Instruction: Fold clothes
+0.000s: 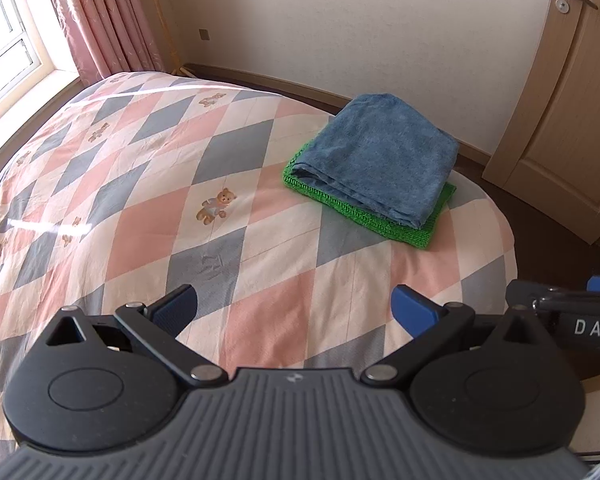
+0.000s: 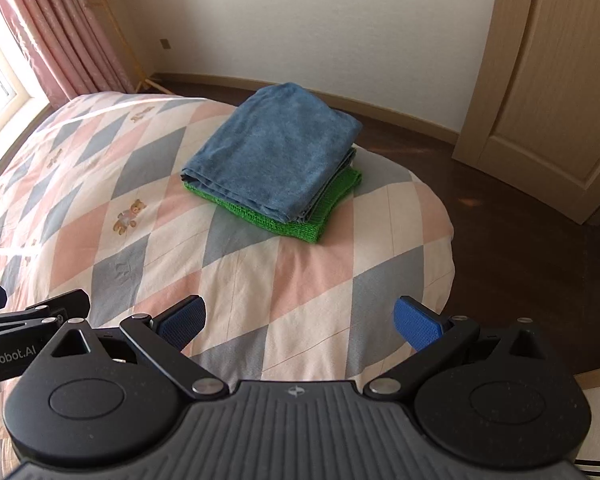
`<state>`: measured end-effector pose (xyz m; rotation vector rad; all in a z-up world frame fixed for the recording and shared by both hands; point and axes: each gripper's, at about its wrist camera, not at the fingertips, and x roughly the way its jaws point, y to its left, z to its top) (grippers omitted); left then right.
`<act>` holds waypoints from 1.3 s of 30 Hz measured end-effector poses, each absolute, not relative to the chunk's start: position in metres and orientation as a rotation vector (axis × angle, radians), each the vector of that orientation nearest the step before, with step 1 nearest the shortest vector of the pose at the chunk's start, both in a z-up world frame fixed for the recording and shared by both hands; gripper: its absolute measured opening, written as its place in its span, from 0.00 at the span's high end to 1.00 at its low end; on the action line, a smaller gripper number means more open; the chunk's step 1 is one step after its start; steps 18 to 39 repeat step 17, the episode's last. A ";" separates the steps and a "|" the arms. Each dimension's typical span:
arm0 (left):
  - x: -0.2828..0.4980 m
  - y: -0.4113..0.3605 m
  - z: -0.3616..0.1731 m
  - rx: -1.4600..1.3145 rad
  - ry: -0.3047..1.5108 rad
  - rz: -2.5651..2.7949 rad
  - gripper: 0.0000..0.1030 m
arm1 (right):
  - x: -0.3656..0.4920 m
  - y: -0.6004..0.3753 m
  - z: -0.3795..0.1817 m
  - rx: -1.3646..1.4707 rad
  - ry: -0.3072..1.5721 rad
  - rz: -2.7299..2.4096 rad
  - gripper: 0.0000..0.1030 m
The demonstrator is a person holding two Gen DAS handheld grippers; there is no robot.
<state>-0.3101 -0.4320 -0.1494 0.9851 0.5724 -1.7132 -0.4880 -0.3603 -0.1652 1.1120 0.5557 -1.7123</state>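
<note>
A folded blue cloth (image 1: 376,156) (image 2: 272,152) lies on top of a folded green knitted cloth (image 1: 420,228) (image 2: 300,226) near the far right corner of the bed. My left gripper (image 1: 296,312) hovers open over the quilt, well short of the stack, with nothing between its blue pads. My right gripper (image 2: 300,320) is also open and empty, held above the near part of the bed, with the stack ahead of it. Each gripper's body shows at the edge of the other's view.
The bed carries a pink, grey and white diamond quilt (image 1: 140,200) (image 2: 112,184) with small bear prints. Dark wooden floor (image 2: 500,200) lies to the right, with a door (image 1: 572,112) beyond. Pink curtains (image 1: 100,20) and a window (image 1: 4,40) stand at the left.
</note>
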 end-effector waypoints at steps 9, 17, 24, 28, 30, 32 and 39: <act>-0.326 -0.450 -0.157 0.998 0.590 -1.709 0.01 | -0.496 -0.378 -0.173 1.101 0.613 -1.701 0.00; -0.351 -0.460 -0.162 0.995 0.591 -1.645 0.01 | -0.524 -0.398 -0.182 1.087 0.651 -1.640 0.00; -0.351 -0.460 -0.162 0.995 0.591 -1.645 0.01 | -0.524 -0.398 -0.182 1.087 0.651 -1.640 0.00; -0.351 -0.460 -0.162 0.995 0.591 -1.645 0.01 | -0.524 -0.398 -0.182 1.087 0.651 -1.640 0.00; -0.351 -0.460 -0.162 0.995 0.591 -1.645 0.01 | -0.524 -0.398 -0.182 1.087 0.651 -1.640 0.00; -0.351 -0.460 -0.162 0.995 0.591 -1.645 0.01 | -0.524 -0.398 -0.182 1.087 0.651 -1.640 0.00; -0.351 -0.460 -0.162 0.995 0.591 -1.645 0.01 | -0.524 -0.398 -0.182 1.087 0.651 -1.640 0.00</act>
